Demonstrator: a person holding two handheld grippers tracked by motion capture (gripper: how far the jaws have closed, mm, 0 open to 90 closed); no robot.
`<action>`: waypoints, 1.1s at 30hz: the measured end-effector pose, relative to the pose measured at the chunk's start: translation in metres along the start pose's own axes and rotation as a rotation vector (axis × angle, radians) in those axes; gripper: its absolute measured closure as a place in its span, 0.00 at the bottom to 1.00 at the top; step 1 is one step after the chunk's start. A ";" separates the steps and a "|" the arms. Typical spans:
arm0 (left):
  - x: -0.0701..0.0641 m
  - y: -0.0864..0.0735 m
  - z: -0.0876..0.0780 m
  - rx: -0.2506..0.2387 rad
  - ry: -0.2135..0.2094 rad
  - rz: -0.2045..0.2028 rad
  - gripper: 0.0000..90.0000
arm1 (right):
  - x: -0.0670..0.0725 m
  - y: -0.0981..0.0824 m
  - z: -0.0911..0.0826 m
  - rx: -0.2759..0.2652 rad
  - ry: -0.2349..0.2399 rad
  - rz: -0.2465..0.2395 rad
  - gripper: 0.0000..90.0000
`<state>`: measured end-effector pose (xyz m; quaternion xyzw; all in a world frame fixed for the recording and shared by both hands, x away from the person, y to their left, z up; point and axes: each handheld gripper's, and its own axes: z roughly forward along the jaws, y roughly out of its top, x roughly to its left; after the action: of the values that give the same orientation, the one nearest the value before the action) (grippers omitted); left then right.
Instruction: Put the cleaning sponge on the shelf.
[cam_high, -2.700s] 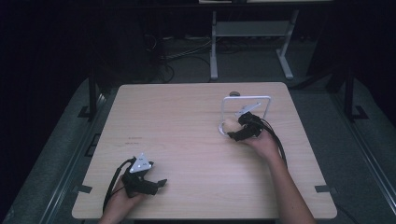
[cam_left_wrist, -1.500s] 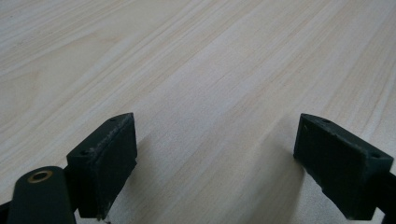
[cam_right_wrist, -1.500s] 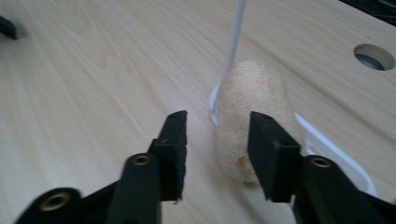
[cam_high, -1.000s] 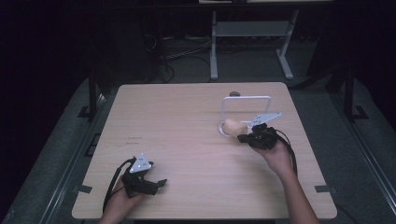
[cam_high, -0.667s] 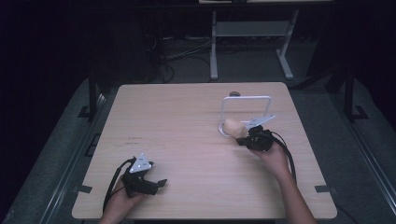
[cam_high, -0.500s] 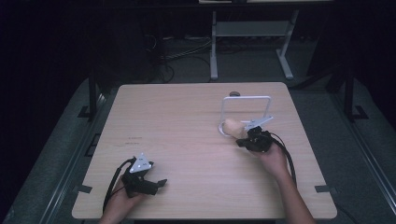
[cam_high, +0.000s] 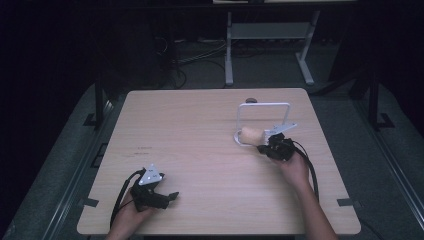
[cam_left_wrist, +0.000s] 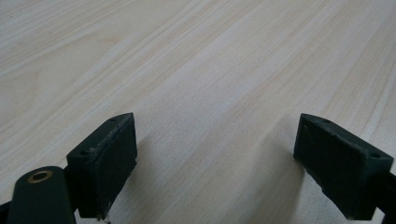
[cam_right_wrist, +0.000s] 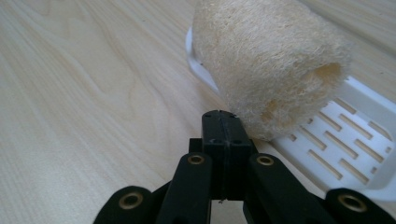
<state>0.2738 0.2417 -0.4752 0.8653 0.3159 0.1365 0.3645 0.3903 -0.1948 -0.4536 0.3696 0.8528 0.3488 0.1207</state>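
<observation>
While my right gripper (cam_right_wrist: 222, 125), jaws closed empty, sits beside the loofah (cam_right_wrist: 271, 60) on its white tray (cam_right_wrist: 355, 135), my left gripper (cam_left_wrist: 215, 163) rests wide open; no legible writing.

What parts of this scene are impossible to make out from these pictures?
- Loofah sponge: its underside is hidden where it rests on the white slotted tray, right gripper view.
- Tray's far end: cut off by the picture's edge, same view.
- Small dark disc on the table: too small to identify, high view.
</observation>
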 end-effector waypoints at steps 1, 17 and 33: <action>0.000 0.000 0.000 -0.001 0.000 0.000 0.14 | -0.001 0.000 0.000 -0.001 -0.005 0.002 1.00; 0.000 0.000 0.000 -0.001 0.000 -0.001 0.14 | -0.011 -0.005 -0.002 -0.018 -0.067 0.045 1.00; 0.000 0.000 0.000 0.001 0.000 0.000 0.14 | -0.008 -0.010 -0.013 -0.042 -0.042 0.040 0.92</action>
<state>0.2738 0.2417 -0.4752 0.8654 0.3158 0.1364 0.3643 0.3847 -0.2119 -0.4517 0.3912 0.8350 0.3612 0.1391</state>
